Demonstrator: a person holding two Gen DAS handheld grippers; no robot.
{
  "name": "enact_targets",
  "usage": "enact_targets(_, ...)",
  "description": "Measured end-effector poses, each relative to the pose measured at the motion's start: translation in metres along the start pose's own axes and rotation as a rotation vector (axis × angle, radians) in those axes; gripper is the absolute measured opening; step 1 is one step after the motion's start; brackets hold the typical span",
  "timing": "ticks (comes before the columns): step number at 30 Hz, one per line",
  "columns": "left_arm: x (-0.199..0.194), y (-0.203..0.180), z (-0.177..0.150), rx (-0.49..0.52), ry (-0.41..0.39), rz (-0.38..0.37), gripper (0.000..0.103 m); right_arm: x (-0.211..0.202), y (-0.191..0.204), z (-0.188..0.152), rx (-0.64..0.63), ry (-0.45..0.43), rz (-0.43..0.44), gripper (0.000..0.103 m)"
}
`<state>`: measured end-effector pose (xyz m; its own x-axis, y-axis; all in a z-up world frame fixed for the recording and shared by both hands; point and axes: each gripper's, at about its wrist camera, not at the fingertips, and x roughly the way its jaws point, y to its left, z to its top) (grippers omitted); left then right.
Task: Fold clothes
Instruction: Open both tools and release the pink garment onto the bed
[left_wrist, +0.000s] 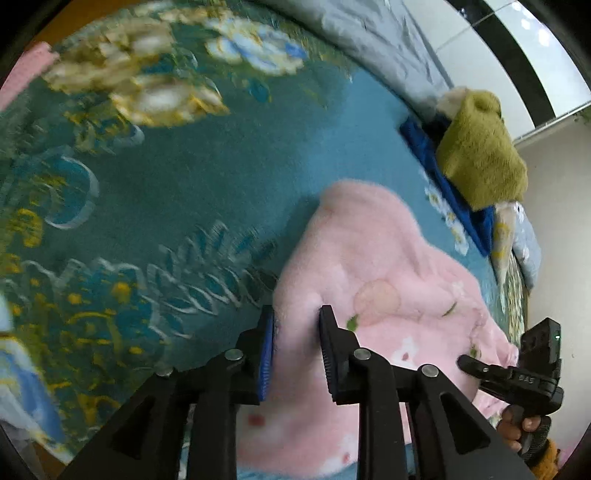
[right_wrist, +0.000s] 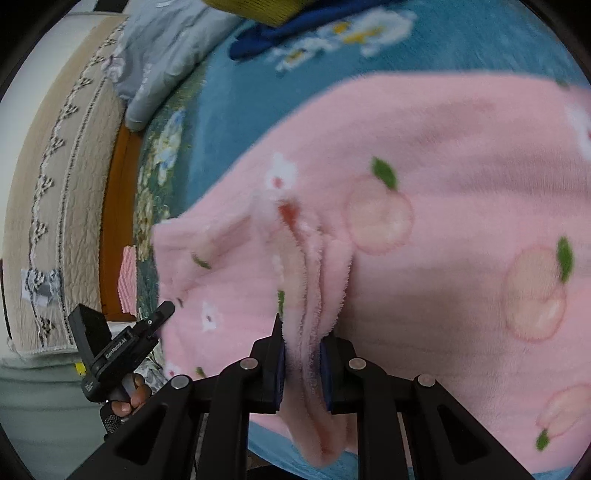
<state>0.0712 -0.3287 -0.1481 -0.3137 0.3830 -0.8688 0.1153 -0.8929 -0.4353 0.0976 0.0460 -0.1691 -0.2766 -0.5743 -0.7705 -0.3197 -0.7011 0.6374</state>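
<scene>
Pink fleece garment with peach print (left_wrist: 376, 280) lies on a teal floral bedspread (left_wrist: 184, 177). Right gripper (right_wrist: 303, 363) pinches a bunched fold; left gripper (left_wrist: 295, 354) straddles its edge, jaws apart.

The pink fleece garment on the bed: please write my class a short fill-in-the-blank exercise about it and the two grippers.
1. The fleece garment printed with peaches is ____ in colour.
2. A bunched fold of it is pinched in the ____ gripper.
3. The left gripper has its jaws apart, and the blanket under the garment is mainly ____.
4. The towel at the far edge is ____.

Missing words: pink; right; blue; green
</scene>
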Motion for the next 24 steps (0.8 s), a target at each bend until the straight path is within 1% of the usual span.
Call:
enact_targets(3, -0.03, 0.005, -0.003, -0.026, -0.092, -0.018, 0.025, -0.017, 0.024, 0.004, -0.073, -0.05, 0.031, 0.017)
enact_targets(5, -0.04, 0.001, -0.005, -0.025, -0.12, -0.067, 0.025, -0.028, 0.038, 0.006, -0.12, -0.089, 0.075, 0.017)
enact_targets(7, -0.04, -0.01, -0.008, 0.009, -0.115, -0.083, 0.025, -0.039, 0.04, 0.004, -0.156, -0.123, 0.097, 0.017)
enact_targets(8, -0.038, -0.016, -0.008, 0.028, -0.108, -0.084, 0.025, -0.041, 0.037, 0.002, -0.166, -0.139, 0.084, 0.017)
enact_targets(9, -0.032, -0.023, -0.009, 0.047, -0.096, -0.08, 0.025, -0.038, 0.027, 0.001, -0.151, -0.144, 0.05, 0.016)
enact_targets(10, -0.026, -0.031, -0.009, 0.066, -0.085, -0.076, 0.025, -0.028, 0.008, 0.003, -0.083, -0.112, 0.012, 0.016)
enact_targets(12, -0.016, -0.036, -0.008, 0.063, -0.061, -0.073, 0.025, -0.009, -0.024, 0.001, 0.053, -0.048, -0.025, 0.017)
enact_targets(14, -0.003, -0.044, -0.01, 0.045, -0.041, -0.084, 0.025, -0.004, -0.033, -0.004, 0.09, -0.042, -0.016, 0.016)
enact_targets(16, 0.004, -0.051, -0.006, 0.037, -0.037, -0.092, 0.025, 0.0, -0.04, -0.009, 0.117, -0.04, -0.003, 0.016)
enact_targets(18, 0.006, -0.057, -0.001, 0.042, -0.045, -0.114, 0.025, 0.0, -0.034, -0.01, 0.1, -0.038, -0.024, 0.017)
enact_targets(20, 0.007, -0.065, 0.007, 0.05, -0.06, -0.133, 0.025, -0.004, -0.027, -0.007, 0.078, -0.031, -0.039, 0.02)
enact_targets(22, 0.013, -0.072, 0.015, 0.066, -0.055, -0.131, 0.025, -0.015, -0.021, -0.004, 0.04, -0.051, -0.074, 0.021)
enact_targets(23, 0.017, -0.074, 0.018, 0.074, -0.045, -0.117, 0.025, -0.021, -0.02, -0.003, 0.021, -0.064, -0.091, 0.022)
enact_targets(24, 0.021, -0.075, 0.02, 0.083, -0.035, -0.103, 0.025, -0.03, -0.016, -0.002, -0.009, -0.092, -0.133, 0.023)
